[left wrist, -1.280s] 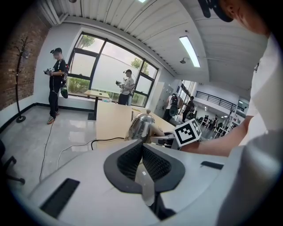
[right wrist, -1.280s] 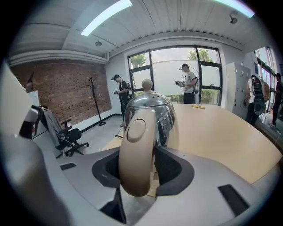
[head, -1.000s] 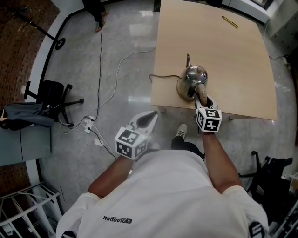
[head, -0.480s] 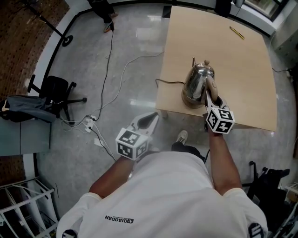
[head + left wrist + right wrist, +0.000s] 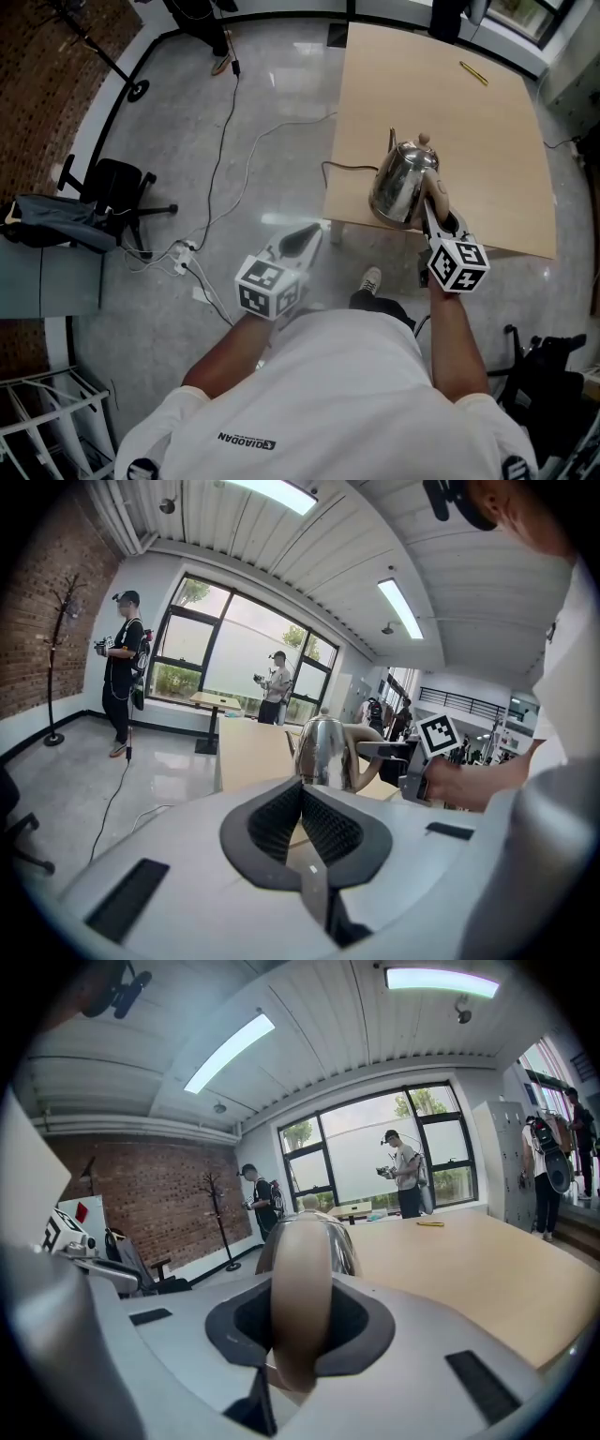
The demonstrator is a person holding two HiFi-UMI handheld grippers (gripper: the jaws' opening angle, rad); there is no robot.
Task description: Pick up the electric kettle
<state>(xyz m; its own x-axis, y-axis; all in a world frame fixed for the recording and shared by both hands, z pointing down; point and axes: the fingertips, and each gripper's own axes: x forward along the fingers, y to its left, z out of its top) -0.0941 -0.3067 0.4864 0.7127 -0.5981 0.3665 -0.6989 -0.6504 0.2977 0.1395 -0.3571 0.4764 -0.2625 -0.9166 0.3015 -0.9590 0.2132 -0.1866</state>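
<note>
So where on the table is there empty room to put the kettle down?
Most of the table is bare: the wide stretch between the kettle and the yellow pen, and along its right side. It's crowded at the near left corner, with kettle, cord and right claw.

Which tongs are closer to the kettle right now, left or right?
Right. The right tongs have just closed on the handle of the kettle. The left tongs hang shut and empty over the floor, left of the kettle.
</note>
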